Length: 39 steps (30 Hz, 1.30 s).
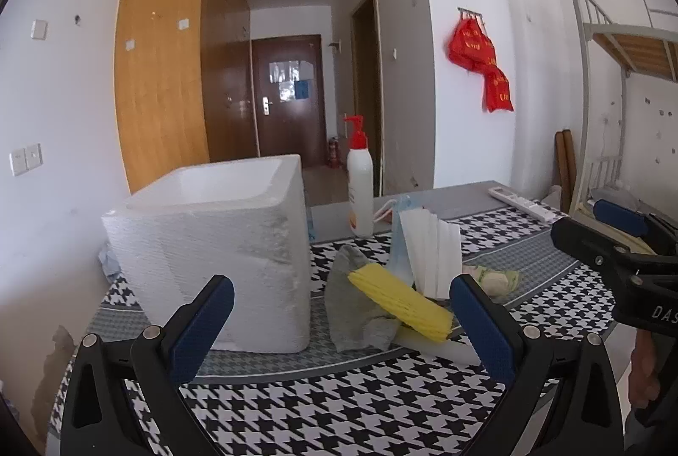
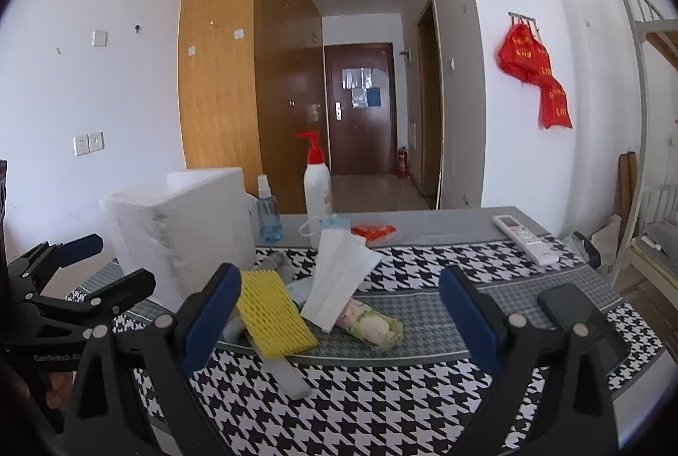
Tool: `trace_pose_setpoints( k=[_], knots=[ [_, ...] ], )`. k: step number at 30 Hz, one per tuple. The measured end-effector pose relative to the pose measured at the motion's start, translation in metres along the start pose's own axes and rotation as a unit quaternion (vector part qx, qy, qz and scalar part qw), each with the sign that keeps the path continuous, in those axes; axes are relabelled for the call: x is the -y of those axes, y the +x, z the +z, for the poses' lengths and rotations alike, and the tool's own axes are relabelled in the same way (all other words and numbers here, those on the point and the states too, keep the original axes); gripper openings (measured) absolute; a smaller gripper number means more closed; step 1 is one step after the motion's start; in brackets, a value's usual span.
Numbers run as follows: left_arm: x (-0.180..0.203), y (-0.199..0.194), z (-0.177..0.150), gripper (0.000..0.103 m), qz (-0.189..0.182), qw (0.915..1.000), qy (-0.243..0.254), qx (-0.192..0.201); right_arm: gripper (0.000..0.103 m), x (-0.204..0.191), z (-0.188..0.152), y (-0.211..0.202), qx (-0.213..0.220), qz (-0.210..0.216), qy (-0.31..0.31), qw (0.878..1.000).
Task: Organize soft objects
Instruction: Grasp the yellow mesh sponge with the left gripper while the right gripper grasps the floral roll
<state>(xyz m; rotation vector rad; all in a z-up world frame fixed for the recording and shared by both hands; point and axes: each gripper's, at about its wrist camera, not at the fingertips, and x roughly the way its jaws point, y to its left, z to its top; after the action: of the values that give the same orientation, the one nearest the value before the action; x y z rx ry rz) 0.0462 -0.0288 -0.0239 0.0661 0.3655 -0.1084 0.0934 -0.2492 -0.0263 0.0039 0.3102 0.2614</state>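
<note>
A small heap of soft things lay near the middle of the table (image 2: 423, 384), on its houndstooth cloth. The yellow foam net (image 2: 273, 314) rested tilted over a grey cloth (image 1: 356, 307) and a white foam strip (image 2: 290, 373). Just beside it a white folded mask (image 2: 339, 282) stood up on edge, and a pale wrapped bundle (image 2: 375, 324) lay touching the mask's lower end. The white foam box (image 1: 212, 244) stood open-topped toward the table's left edge, just beside the heap.

The left gripper (image 1: 341, 320) hung above the near edge with its blue-padded fingers spread wide and nothing between them; the yellow net and grey cloth lay ahead of it, in line with the gap and closer to its right finger. The right gripper (image 2: 339, 318) was likewise spread and empty, with the net just ahead of its left finger and the bundle ahead of the gap.

Along the far edge stood a white pump bottle (image 2: 318, 184) with a red top, a blue spray bottle (image 2: 267, 212), a blue mask (image 2: 326, 225) and a red packet (image 2: 373, 230). A remote control (image 2: 525, 237) lay at the far right corner, a dark phone (image 2: 580, 318) nearer the right edge.
</note>
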Motion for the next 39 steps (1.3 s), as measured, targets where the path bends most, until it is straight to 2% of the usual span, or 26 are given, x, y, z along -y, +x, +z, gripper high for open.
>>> trace_pose_setpoints(
  k=[17,22,31,37,39],
  knots=[
    [0.018,0.044,-0.005,0.102,-0.030,0.9976,-0.005,-0.062,0.097,0.020,-0.014,0.031,-0.060,-0.025,-0.006,0.998],
    [0.020,0.055,-0.007,0.102,-0.028,0.9963,-0.005,-0.081,0.097,0.025,-0.016,0.039,-0.086,-0.011,0.002,0.996],
    [0.022,0.077,-0.011,0.102,-0.043,0.9918,-0.016,-0.120,0.097,0.030,-0.018,0.050,-0.102,-0.011,0.000,0.995],
    [0.017,0.093,-0.011,0.095,-0.042,0.9879,-0.035,-0.145,0.097,0.032,-0.021,0.057,-0.113,-0.018,0.000,0.993],
    [0.018,0.096,-0.011,0.089,-0.040,0.9877,-0.034,-0.147,0.097,0.034,-0.021,0.061,-0.119,-0.021,0.000,0.993]
  ],
)
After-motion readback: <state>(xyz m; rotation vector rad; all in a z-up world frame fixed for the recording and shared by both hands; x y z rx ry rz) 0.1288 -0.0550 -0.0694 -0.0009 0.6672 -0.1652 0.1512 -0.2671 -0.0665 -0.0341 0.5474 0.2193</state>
